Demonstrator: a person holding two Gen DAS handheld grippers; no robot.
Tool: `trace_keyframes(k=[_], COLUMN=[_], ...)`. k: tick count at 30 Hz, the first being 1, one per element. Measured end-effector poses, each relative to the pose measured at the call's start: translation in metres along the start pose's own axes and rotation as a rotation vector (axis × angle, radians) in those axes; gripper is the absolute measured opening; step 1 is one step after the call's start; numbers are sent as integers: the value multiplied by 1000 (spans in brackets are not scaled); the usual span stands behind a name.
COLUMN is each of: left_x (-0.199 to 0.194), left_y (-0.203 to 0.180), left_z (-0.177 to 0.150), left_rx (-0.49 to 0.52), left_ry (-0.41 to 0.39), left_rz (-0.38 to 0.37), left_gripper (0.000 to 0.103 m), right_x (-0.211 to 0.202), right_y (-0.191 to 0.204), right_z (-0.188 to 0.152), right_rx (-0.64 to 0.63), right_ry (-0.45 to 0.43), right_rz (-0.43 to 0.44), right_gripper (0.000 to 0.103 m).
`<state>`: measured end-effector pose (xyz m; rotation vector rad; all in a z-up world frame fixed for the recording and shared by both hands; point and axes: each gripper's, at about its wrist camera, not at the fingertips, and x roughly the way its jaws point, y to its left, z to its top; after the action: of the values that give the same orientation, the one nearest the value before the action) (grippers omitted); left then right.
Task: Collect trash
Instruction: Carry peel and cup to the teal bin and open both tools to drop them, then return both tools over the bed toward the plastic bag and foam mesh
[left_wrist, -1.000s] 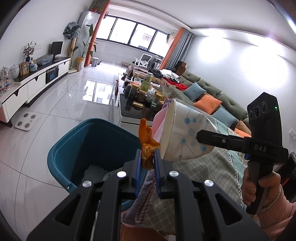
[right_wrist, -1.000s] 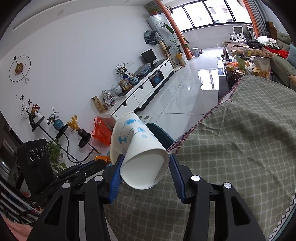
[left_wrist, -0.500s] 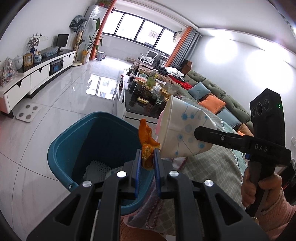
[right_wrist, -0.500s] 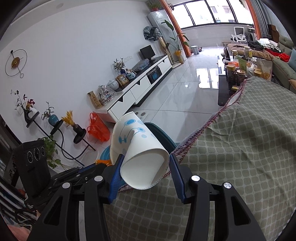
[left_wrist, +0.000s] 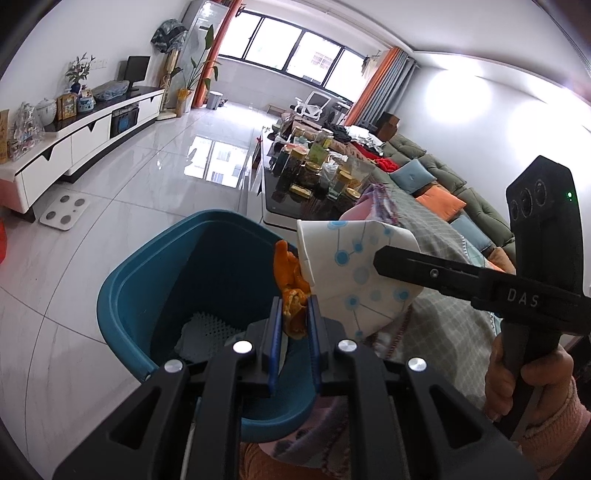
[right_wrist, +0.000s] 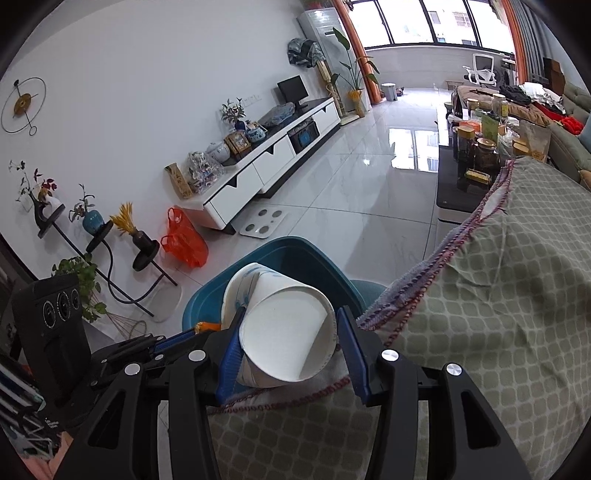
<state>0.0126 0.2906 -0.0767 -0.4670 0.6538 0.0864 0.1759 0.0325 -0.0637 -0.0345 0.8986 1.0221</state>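
Floor tiles (left_wrist: 122, 206), pale and glossy, spread out ahead of both grippers. Under the right gripper (right_wrist: 290, 341) and off to its right lies a green quilted blanket (right_wrist: 498, 295) with a red stitched edge. Just ahead of and below both sets of fingers stands a teal bin (left_wrist: 155, 280), its mouth open upward, with a white bumpy sheet (left_wrist: 201, 332) lying at the bottom.

That right gripper is held by a hand (left_wrist: 524, 376) in a pink sleeve, and its jaws stand partly apart, pressed on the sides of a paper cup (right_wrist: 284, 332). White with a blue dot-and-line print, the cup lies tilted with its base toward the camera and its mouth out over the bin's near rim. In the left wrist view the cup sits just right of the left gripper (left_wrist: 293, 325), close against the peel.

Jaws of the left gripper are nearly closed, pinching a strip of orange peel (left_wrist: 291, 291) that sticks up from between the blue pads, above the bin's inside.
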Motion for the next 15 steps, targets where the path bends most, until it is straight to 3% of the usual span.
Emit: trace_keyframes(k=[4, 6, 9, 15], left_x=[8, 11, 14, 10], left_y=[9, 15, 23, 26], left_z=[0, -1, -3, -7], left_rx=[-19, -42, -71, -77], left_ry=[13, 21, 24, 14], left_rz=[8, 9, 23, 36], left_gripper=[15, 23, 35, 35], right_x=[7, 9, 9, 2], right_y=[0, 1, 1, -3], right_z=[2, 1, -1, -3], right_rx=[13, 15, 16, 28], right_ry=[12, 10, 9, -1], right_rz=[3, 5, 6, 15], right_gripper=[50, 58, 58, 58])
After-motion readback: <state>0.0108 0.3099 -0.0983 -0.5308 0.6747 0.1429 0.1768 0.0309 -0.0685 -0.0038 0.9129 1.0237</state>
